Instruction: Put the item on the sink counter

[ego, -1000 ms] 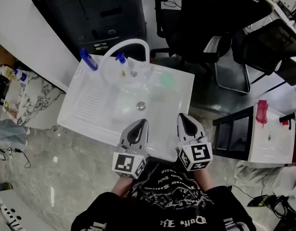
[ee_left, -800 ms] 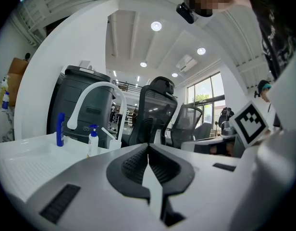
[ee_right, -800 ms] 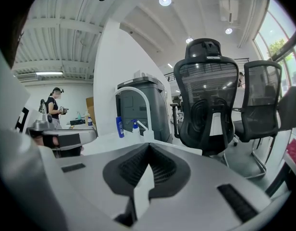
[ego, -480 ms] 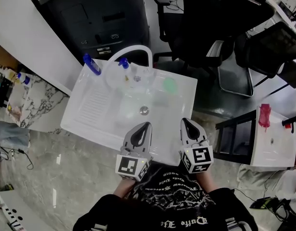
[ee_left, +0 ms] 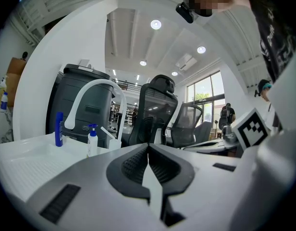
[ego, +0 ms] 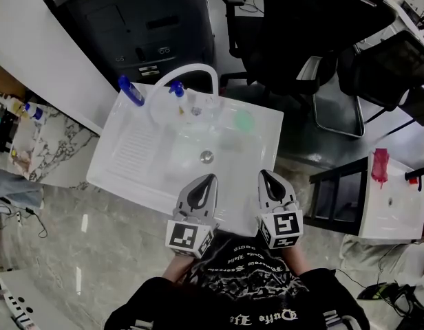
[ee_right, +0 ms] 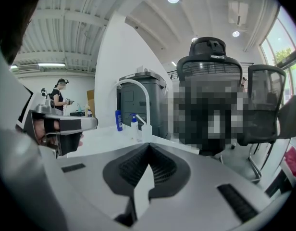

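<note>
White sink [ego: 129, 150] fills our head view. Our left gripper [ego: 209, 177] and right gripper [ego: 265, 174] hover at its 6 o'clock edge, jaws pressed together on nothing. A green item [ego: 244, 121] lies blurred at the basin's 1 o'clock, too hazy to name.

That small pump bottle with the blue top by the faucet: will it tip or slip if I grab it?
The pump bottle stands tall and narrow on a small base, so a sideways nudge would probably tip it. Its pale plastic body looks smooth and rounded, so it may slip; it is small, so likely light.
</note>
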The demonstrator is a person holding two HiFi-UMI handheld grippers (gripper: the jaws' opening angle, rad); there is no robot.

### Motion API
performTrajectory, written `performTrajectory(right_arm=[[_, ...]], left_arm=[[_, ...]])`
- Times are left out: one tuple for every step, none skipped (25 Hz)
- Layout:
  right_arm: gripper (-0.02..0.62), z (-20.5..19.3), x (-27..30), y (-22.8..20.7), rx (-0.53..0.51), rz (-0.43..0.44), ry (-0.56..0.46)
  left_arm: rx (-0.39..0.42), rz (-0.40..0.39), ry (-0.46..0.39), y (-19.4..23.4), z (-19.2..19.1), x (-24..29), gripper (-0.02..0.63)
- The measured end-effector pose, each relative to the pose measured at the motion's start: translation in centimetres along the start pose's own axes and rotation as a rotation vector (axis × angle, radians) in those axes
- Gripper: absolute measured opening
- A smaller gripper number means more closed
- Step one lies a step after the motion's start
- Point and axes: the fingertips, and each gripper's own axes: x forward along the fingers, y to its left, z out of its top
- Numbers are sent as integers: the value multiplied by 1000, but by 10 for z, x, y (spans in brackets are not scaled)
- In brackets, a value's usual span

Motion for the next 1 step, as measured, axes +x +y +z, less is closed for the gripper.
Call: performTrajectory(right_arm=[[-2,0,0,0,0,-1,0]], left_arm=[[0,1,1,0,0,0,8]])
